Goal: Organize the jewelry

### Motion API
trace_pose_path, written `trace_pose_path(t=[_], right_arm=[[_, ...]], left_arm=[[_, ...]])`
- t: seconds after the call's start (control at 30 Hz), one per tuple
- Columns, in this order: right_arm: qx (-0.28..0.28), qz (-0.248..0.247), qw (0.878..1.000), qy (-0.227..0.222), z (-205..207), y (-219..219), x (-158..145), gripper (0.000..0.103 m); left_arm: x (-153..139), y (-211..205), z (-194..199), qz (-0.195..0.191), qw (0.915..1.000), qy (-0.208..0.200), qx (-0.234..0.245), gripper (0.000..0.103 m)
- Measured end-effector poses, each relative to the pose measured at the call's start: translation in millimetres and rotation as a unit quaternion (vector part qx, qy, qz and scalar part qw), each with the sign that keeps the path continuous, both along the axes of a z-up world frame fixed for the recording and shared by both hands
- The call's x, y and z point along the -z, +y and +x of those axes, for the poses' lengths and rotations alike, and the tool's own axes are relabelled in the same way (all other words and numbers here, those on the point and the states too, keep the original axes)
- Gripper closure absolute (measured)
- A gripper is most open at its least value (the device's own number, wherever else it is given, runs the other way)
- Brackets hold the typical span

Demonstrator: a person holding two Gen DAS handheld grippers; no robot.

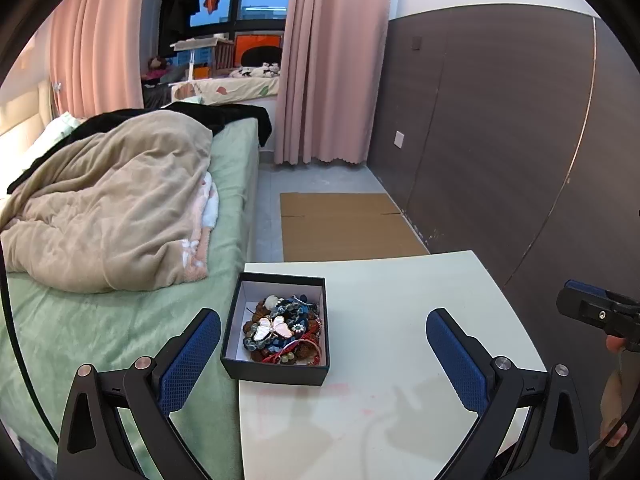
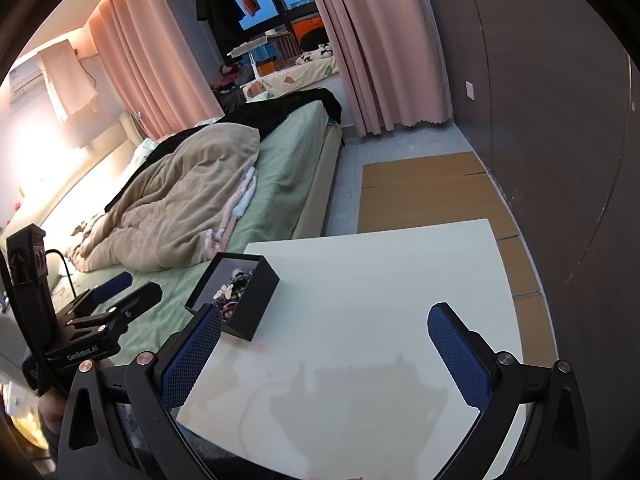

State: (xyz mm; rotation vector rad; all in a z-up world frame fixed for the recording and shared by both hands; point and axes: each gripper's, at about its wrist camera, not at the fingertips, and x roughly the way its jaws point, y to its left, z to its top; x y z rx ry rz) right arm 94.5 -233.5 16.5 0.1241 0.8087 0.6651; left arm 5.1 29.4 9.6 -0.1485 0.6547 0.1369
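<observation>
A black open box (image 1: 276, 372) sits on the left part of a white table (image 1: 400, 340). It holds a tangled pile of jewelry (image 1: 286, 330): blue and brown beads, red cord and a white butterfly piece (image 1: 274, 328). My left gripper (image 1: 323, 326) is open and empty, hovering just in front of the box. My right gripper (image 2: 325, 322) is open and empty above the table, right of the box (image 2: 250, 300). The jewelry (image 2: 234, 290) shows partly in the right wrist view. Each gripper shows in the other's view, the right one (image 1: 600, 312) and the left one (image 2: 112, 296).
A bed (image 1: 120, 320) with a green sheet and a beige blanket (image 1: 112, 208) lies against the table's left edge. Flat cardboard (image 1: 344, 224) lies on the floor beyond the table. A dark wall panel (image 1: 500, 120) runs along the right. Pink curtains (image 1: 332, 60) hang at the back.
</observation>
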Motion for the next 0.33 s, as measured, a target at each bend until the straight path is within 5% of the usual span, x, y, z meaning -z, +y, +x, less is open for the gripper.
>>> trace_pose_path(t=[0.33], right_arm=[[0.000, -0.002, 1.000, 0.003, 0.0, 1.3, 1.4, 0.000]], left_arm=[[0.3, 0.3, -0.6, 0.000, 1.0000, 0.000, -0.001, 0.001]])
